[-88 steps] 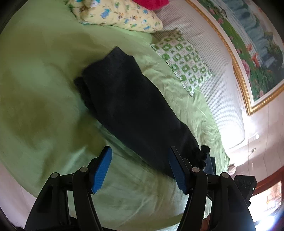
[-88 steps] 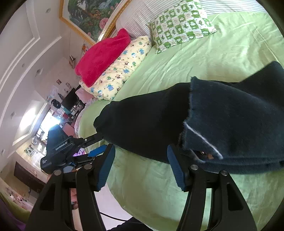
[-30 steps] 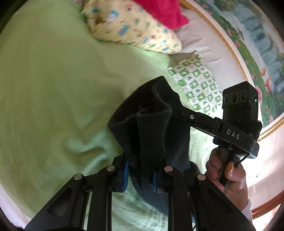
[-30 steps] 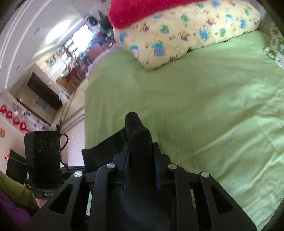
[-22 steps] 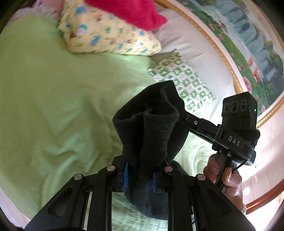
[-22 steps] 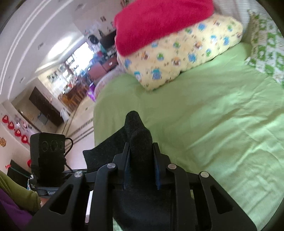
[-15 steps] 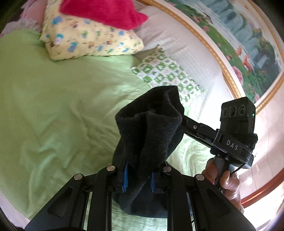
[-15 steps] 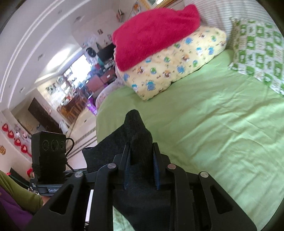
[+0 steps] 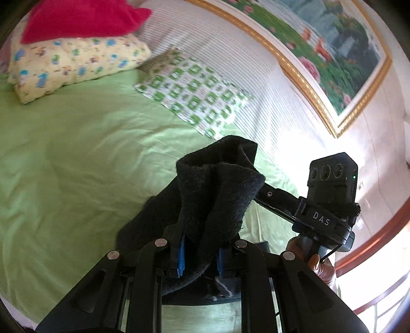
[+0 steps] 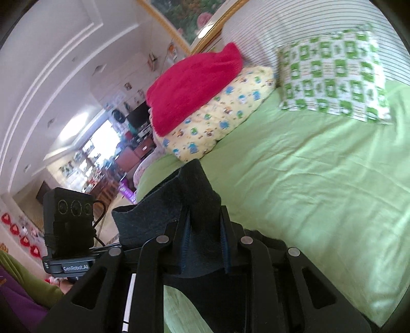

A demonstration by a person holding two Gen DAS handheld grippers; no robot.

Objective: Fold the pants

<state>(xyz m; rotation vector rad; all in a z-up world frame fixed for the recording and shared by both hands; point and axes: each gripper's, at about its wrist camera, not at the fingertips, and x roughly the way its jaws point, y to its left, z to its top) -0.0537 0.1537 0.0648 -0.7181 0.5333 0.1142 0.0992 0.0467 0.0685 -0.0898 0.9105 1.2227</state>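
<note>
The dark fleece pants hang in the air above the green bed, bunched between the blue pads of my left gripper, which is shut on the cloth. In the right wrist view the same pants stick up between the pads of my right gripper, also shut on them. The right gripper, held by a hand, shows at the right of the left wrist view, close beside the cloth. The left gripper appears at the left of the right wrist view. The lower part of the pants is hidden below the jaws.
A green bedsheet covers the bed. At the head lie a yellow printed pillow with a red blanket on it, and a green-and-white checked pillow. A striped headboard and framed picture stand behind.
Both grippers, shut on the pants throughout, have risen and swung toward the head of the bed; the pillows and headboard now fill more of both views.
</note>
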